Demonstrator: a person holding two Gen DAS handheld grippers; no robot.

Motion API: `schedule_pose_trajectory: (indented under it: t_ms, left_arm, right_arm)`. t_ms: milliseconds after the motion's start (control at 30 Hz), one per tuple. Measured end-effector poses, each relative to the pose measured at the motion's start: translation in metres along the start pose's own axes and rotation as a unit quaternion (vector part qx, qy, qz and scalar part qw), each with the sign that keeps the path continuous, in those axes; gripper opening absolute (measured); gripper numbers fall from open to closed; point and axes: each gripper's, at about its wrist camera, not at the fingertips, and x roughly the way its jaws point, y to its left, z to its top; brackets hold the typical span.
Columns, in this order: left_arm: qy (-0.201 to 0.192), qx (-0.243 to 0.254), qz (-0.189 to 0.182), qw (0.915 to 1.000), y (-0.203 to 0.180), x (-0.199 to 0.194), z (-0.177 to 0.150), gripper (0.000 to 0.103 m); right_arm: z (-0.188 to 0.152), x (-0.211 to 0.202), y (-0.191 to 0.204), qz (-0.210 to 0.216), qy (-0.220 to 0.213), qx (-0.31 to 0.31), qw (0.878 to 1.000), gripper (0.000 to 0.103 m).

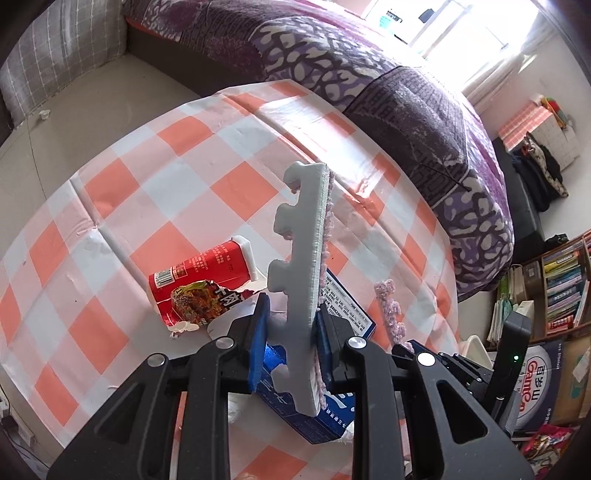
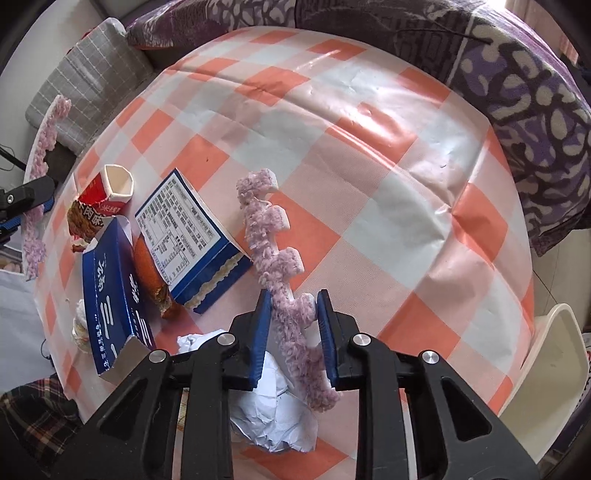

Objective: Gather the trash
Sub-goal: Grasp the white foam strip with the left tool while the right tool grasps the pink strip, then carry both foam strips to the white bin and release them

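Looking along my right gripper (image 2: 291, 325), only this view shows the blue box (image 2: 110, 295) standing open and the crumpled paper (image 2: 273, 410) on the checked tablecloth (image 2: 369, 166). My right jaws pinch a fuzzy pink foam strip (image 2: 273, 258). My left gripper (image 1: 291, 332) pinches another foam strip (image 1: 303, 258), grey side showing, above the red carton (image 1: 199, 284).

This is a lived-in bedroom at home. A bed (image 1: 424, 122) with a purple patterned quilt stands beside the checked-cloth counter (image 1: 184, 155). A crowded bookshelf (image 1: 561, 284) and a sunlit window (image 1: 454, 22) fill the far side.
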Motion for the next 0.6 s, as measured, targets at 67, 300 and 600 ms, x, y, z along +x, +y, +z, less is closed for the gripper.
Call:
schedule_pose_trajectory:
  t_ms: [67,300,600]
  left_arm:
    - [-0.011,0.009,0.002,0.9999,-0.004,-0.002,-0.001,0.024]
    - [-0.078,0.055,0.020,0.9952,-0.030,-0.018,-0.007,0.024]
    - [-0.191,0.108,0.056,0.9740,-0.073,-0.042,-0.027,0.024]
  right_arm:
    - [0.000,-0.011,-0.001,-0.001,-0.021,0.007,1.000,0.024]
    - [0.004,-0.057,-0.005,-0.004,-0.103,0.035,0.994,0.024]
    - [-0.005,-0.103,-0.005,-0.025,-0.194,0.066,0.978,0.024]
